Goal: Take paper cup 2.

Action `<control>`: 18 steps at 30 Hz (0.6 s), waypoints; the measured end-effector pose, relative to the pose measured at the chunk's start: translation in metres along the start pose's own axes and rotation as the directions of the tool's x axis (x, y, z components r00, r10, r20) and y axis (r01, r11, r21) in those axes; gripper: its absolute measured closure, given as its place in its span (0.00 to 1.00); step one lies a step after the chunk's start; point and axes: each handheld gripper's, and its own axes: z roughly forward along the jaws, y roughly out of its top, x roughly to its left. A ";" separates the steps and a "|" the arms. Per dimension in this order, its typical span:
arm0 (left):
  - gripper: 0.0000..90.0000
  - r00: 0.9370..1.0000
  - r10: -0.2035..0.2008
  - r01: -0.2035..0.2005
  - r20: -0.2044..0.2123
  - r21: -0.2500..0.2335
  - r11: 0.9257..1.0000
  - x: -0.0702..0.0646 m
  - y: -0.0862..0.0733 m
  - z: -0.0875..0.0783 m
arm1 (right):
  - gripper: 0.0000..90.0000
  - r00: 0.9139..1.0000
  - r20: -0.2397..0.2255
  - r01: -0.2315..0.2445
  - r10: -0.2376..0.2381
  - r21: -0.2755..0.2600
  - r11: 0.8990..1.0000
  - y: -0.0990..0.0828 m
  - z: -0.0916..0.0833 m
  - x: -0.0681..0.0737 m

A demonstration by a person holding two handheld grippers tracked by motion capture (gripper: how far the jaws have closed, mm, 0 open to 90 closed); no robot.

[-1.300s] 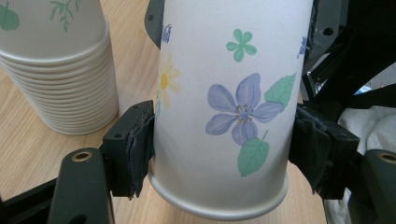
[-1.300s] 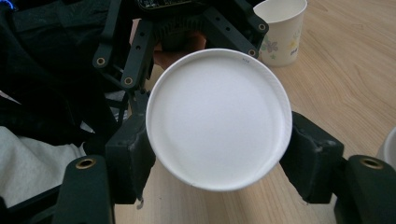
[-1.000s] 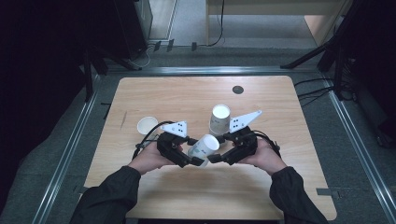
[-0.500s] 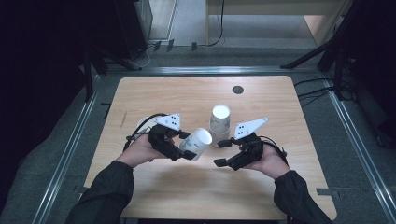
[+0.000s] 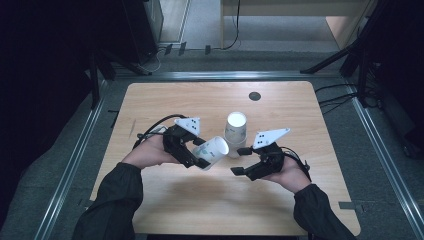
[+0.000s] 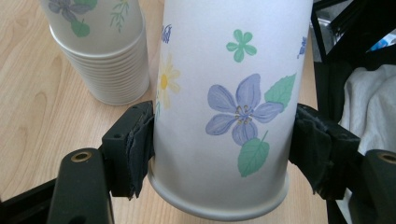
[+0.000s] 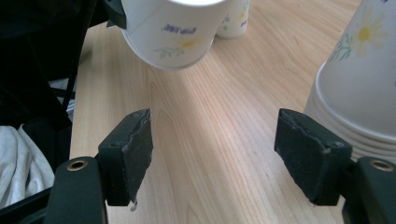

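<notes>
Overhead, pale wooden table (image 5: 300, 115), grey floor (image 5: 200, 20), dark surroundings

There are two grippers, the left gripper (image 5: 200, 156) and the right gripper (image 5: 238, 161). There is one single flowered cup (image 5: 212, 151), one upturned stack of cups (image 5: 235, 127) whose rims are too many to count surely, one further cup (image 7: 233, 18), one wooden table (image 5: 200, 205) and one dark round disc (image 5: 255, 96).

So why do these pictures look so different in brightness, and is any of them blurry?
In the high view the table is lit while the surroundings fall to near black, and the stack of cups glares white on top. In the left gripper view the held cup is evenly lit and sharp. In the right gripper view its rim is overexposed.
</notes>
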 end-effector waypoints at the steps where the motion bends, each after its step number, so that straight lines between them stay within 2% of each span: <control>1: 0.30 1.000 0.003 -0.003 0.001 0.006 1.000 0.000 0.000 0.000 | 0.32 1.000 -0.001 -0.001 0.001 -0.002 1.000 0.000 0.000 0.000; 4: 0.30 1.000 0.019 -0.018 -0.018 0.034 0.999 0.000 0.000 0.001 | 0.32 1.000 -0.001 0.001 -0.001 -0.005 1.000 0.001 0.001 0.000; 6: 0.30 0.999 0.023 -0.021 -0.026 0.069 0.997 0.002 0.001 0.003 | 0.32 1.000 -0.004 0.004 -0.004 -0.014 1.000 0.003 0.001 -0.001; 11: 0.30 0.999 0.029 -0.027 -0.021 0.093 0.995 0.000 0.000 0.008 | 0.32 1.000 -0.008 0.009 -0.010 -0.034 0.999 0.007 0.001 -0.001; 14: 0.30 0.999 0.043 -0.039 -0.027 0.140 0.989 -0.002 -0.001 0.011 | 0.32 1.000 -0.005 0.016 -0.016 -0.031 0.999 0.008 0.003 -0.001; 18: 0.30 0.998 0.052 -0.046 -0.032 0.167 0.985 -0.005 -0.001 0.013 | 0.32 1.000 -0.008 0.022 -0.022 -0.031 0.999 0.008 0.003 -0.001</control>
